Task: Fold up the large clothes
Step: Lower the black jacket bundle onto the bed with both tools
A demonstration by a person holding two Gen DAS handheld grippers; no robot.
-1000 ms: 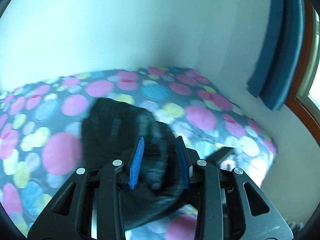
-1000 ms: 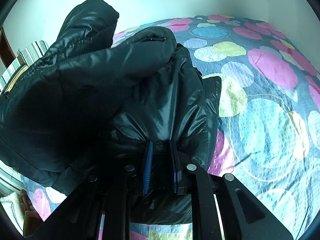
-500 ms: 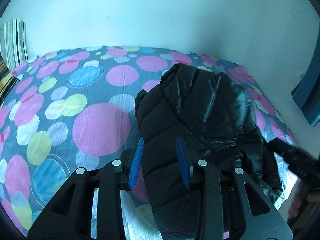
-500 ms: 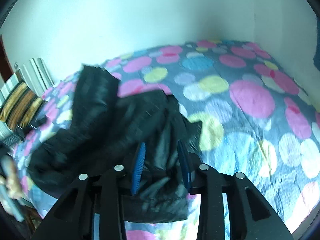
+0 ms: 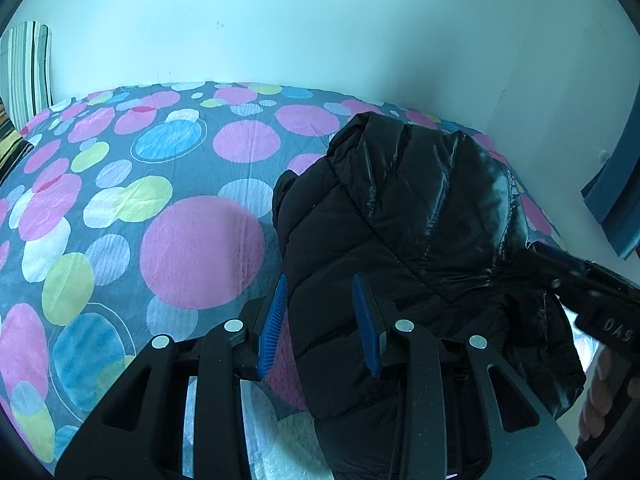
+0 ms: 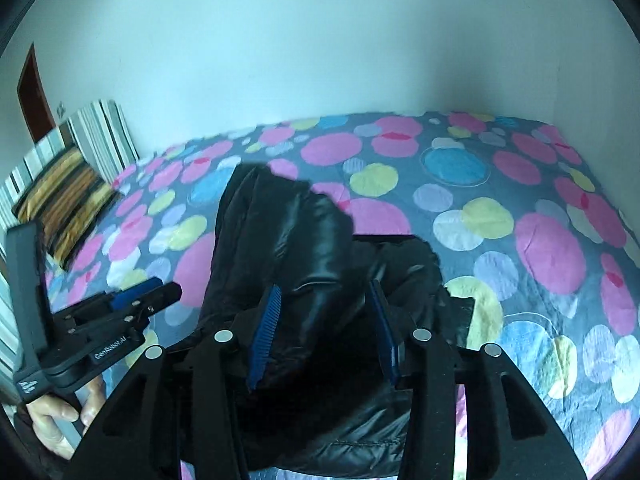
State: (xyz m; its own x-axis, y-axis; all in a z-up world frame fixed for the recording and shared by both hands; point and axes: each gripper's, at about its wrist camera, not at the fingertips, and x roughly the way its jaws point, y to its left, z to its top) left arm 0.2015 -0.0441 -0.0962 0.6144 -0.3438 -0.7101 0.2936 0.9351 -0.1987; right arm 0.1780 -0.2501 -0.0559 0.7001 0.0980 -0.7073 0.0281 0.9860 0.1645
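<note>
Black quilted nylon, the puffer jacket lies bunched on the bed near its front edge, with wide spotted bedspread free to the far wall and to both sides. Striped cushions close one end and a wall corner the other. In the left wrist view the left tongs stand partly parted, jacket fabric between the blue pads, though whether they press it I cannot tell. The right tongs have just been opening; they are released, poised above the jacket, pads clear of the cloth. The jacket's near hem is cut off behind both tool bodies, and a hand shows only partly at the frame edge.
</note>
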